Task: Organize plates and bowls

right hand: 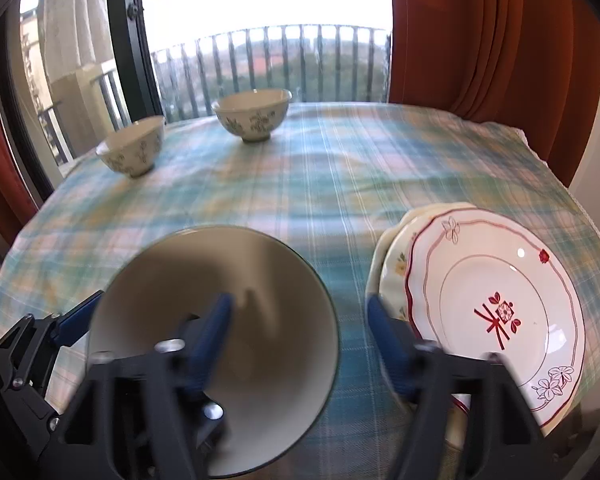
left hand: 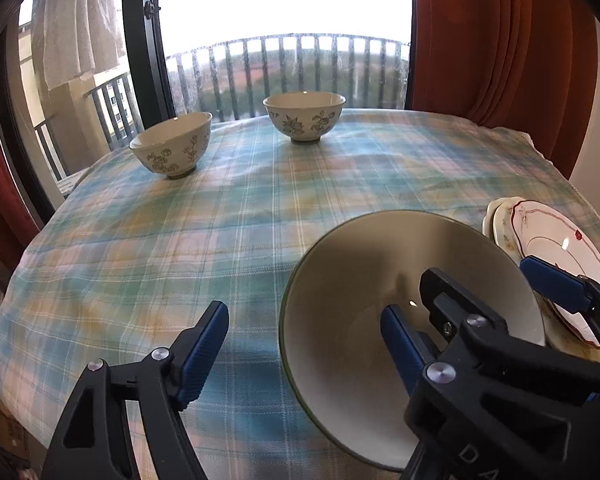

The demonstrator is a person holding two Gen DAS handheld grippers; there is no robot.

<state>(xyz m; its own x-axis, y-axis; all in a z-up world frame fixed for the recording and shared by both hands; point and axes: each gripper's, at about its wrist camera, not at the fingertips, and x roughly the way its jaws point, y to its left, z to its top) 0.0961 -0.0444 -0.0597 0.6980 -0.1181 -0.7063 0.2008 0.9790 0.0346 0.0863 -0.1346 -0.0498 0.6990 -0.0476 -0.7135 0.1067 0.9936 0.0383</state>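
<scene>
While both your hand-held grippers, left (left hand: 304,348) and right (right hand: 300,336), gape empty, plates (right hand: 496,312) are stacked; three bowls (left hand: 400,320) remain unstacked.

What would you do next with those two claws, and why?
Probably lift both clear of the big bowl. The left gripper and right gripper stand open, each with one finger inside it, nothing pinched. Then head for the two flowered bowls standing apart near the window.

We count three ceramic bowls: two small floral-patterned bowls (left hand: 173,147) (left hand: 304,117) and one large plain white bowl (left hand: 380,280). We count two stacked scalloped plates, a red-trimmed white plate (right hand: 496,312) on a cream floral plate (right hand: 396,268).
</scene>
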